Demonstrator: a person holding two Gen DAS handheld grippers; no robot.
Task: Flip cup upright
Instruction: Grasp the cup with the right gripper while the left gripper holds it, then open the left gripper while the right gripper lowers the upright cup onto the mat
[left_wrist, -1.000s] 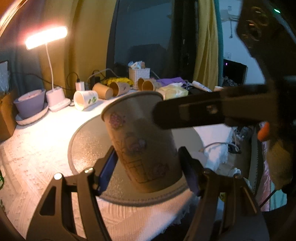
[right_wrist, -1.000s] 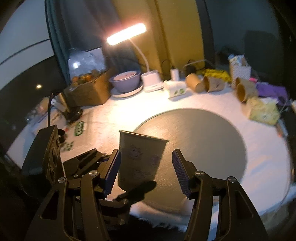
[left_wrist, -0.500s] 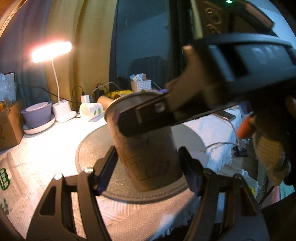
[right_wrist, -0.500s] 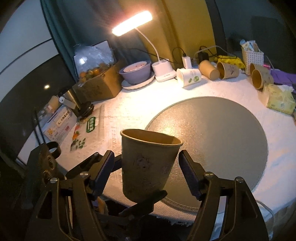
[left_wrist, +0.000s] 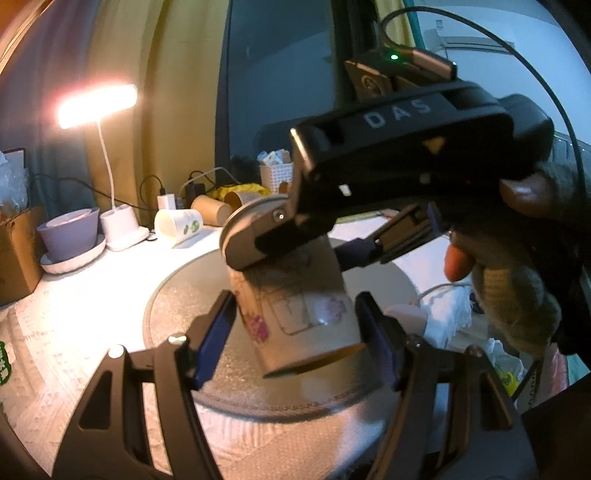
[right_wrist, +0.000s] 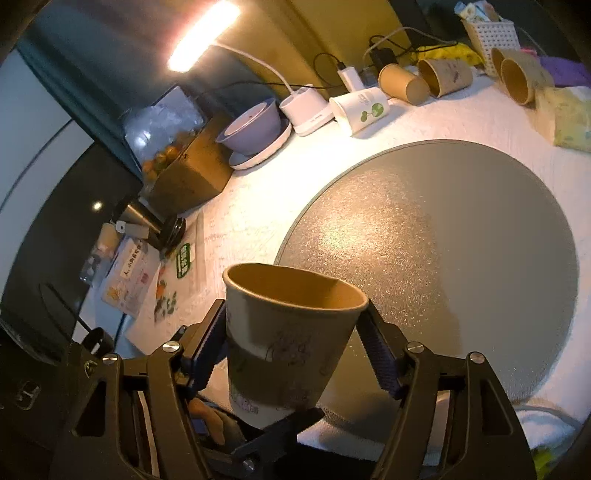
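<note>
— So, how many cups?
— One brown paper cup held mouth-up, clamped between the right gripper fingers; five more lie at the table's back edge.
— And the left gripper?
— Fingers apart, flanking the cup's base above the round grey mat, which lies bare.

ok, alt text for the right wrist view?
A brown paper cup, mouth up and tilted, sits clamped in the right hand-held gripper above the near edge of a round grey mat. Behind, a lit desk lamp and cups lying on their sides.
</note>
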